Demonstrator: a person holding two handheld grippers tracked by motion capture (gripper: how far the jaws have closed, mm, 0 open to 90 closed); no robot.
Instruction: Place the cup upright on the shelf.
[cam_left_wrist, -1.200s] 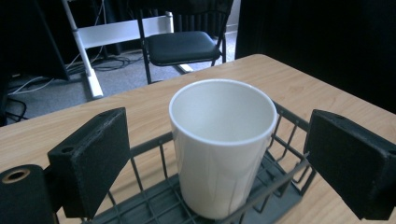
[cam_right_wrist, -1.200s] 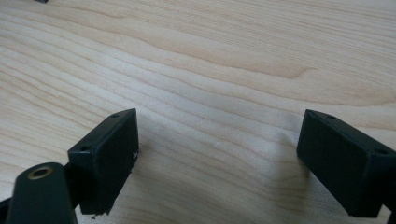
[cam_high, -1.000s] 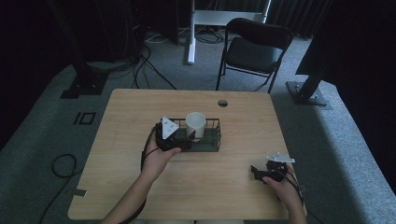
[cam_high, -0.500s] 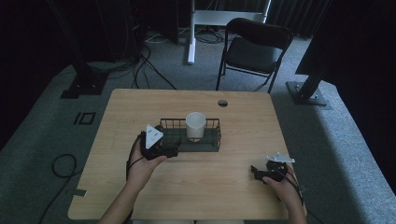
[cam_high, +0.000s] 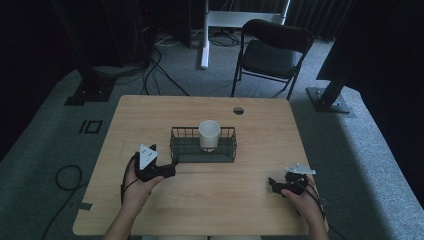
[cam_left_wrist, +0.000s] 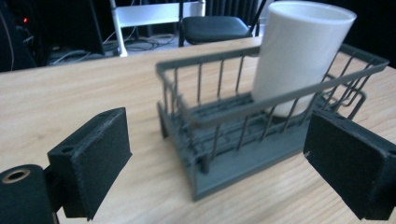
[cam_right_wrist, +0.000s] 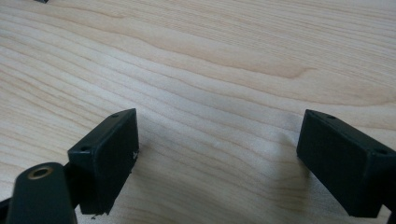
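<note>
Where everything rests, the surface (cam_high: 150, 115): pale wood, level, with bare room all round the basket, so nothing hinders a low approach.
Basket (cam_high: 202, 159): dark wire, oblong, standing flat at mid-surface with its short left end turned to the left claw. In the left gripper view its near corner (cam_left_wrist: 196, 154) lies on the line between the two jaws, not touching either.
Cup (cam_high: 209, 134): white, upright inside the basket, toward the far long wall and a little right of middle. It stands taller than the rim and looks top-heavy if the basket tilts.
Left claw (cam_high: 172, 166): released, nothing between the pads, just beside the basket's front-left corner and aimed along its length.
Right claw (cam_high: 272, 184): released, empty, low over bare wood, well apart from the basket.
Step, as judged: take hold of the basket's left end.
How to do it well: square the claw to the end wall first, since a corner bite would likely twist. Clamp on the top rim wire rather than a thin upright. Keep the basket level and move slowly, so the cup stays standing.
Risk: nudging the basket before closing.
</note>
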